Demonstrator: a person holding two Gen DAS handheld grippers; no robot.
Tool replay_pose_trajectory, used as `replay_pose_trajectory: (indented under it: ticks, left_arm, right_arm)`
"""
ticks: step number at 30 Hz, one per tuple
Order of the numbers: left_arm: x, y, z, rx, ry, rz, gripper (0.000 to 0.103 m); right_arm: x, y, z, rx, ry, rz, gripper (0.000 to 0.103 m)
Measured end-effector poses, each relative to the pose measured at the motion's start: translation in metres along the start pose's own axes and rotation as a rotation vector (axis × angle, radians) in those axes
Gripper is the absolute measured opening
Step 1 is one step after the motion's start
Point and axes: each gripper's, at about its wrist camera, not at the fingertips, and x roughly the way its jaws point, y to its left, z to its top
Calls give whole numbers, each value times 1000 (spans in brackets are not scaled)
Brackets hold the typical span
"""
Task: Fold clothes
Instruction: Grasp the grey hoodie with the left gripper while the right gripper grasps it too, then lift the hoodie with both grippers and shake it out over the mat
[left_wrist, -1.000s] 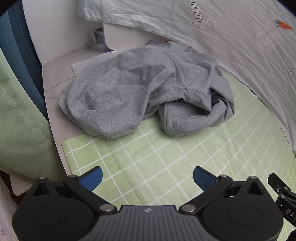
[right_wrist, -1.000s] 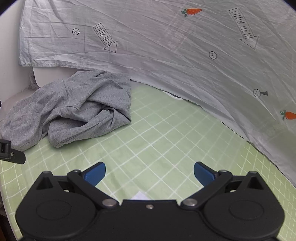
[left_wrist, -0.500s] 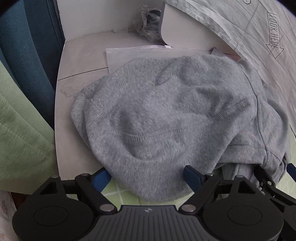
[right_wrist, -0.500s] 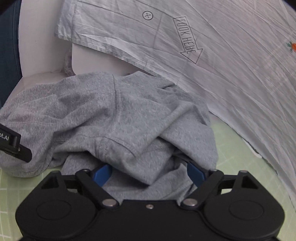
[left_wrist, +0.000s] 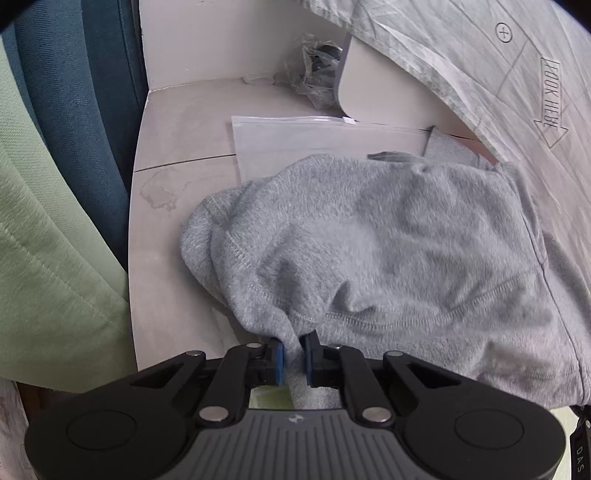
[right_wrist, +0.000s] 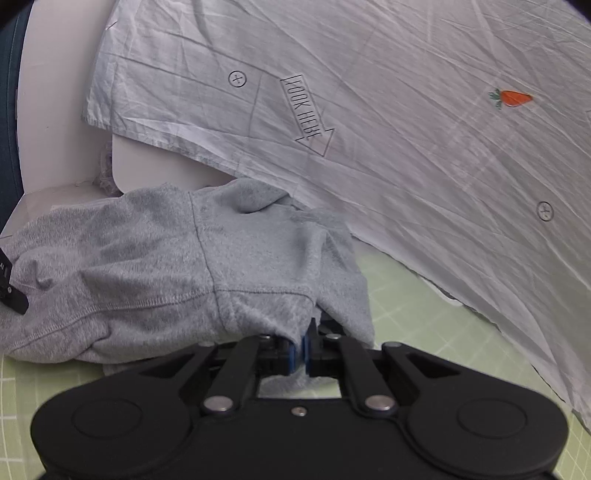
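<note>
A crumpled grey sweatshirt lies in a heap, partly on the white table and partly on the green checked mat. My left gripper is shut on a fold of the sweatshirt's near hem. My right gripper is shut on another fold of the same sweatshirt at its near right edge. The blue pads of both grippers pinch grey cloth between them. The part of the garment under each gripper is hidden.
A white sheet printed with arrows and carrots hangs behind and to the right. A clear plastic bag lies under the sweatshirt's far side. Blue and green curtains hang at the left. Crumpled plastic sits at the back.
Both grippers moved forward to the sweatshirt and closed from wide open onto folds of its near edge. The cloth has bunched up at both sets of pads.
</note>
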Motion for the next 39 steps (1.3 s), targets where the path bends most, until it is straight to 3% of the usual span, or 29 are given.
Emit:
replay_pose_trajectory:
  ticks: [5,10,14,19,24,30,35,39]
  left_arm:
    - [-34,-27,-40,87,-14,-59,7]
    - [-77,-52,-94,169,-30,-101,7]
    - [-118,-68,-156,230,-32,-132,7]
    - [-164,-86,-248,335,-16,-154,6]
    - [-191,-99,-323,405,64,-183,5]
    - [-205,-135,-355,468,67,-229,5]
    - [-221,-177,-366,533,-14,-283,4]
    - [-220,-213,-359,585,-36,-317,4]
  right_arm:
    - [-63,-42,-31,114,7,-56,5]
    - [-143,-85,-85,171,21,-94,5]
    - [-212,-118,-140,204,38,-114,5]
    - [-300,-129,-200,245,66,-121,5]
    - [-367,-150,-248,340,122,-127,5]
    - [-399,-188,-280,490,124,-188,5]
    - [-404,-234,-297,683,106,-162,5]
    - [-396,-271,-306,849,108,-146,6]
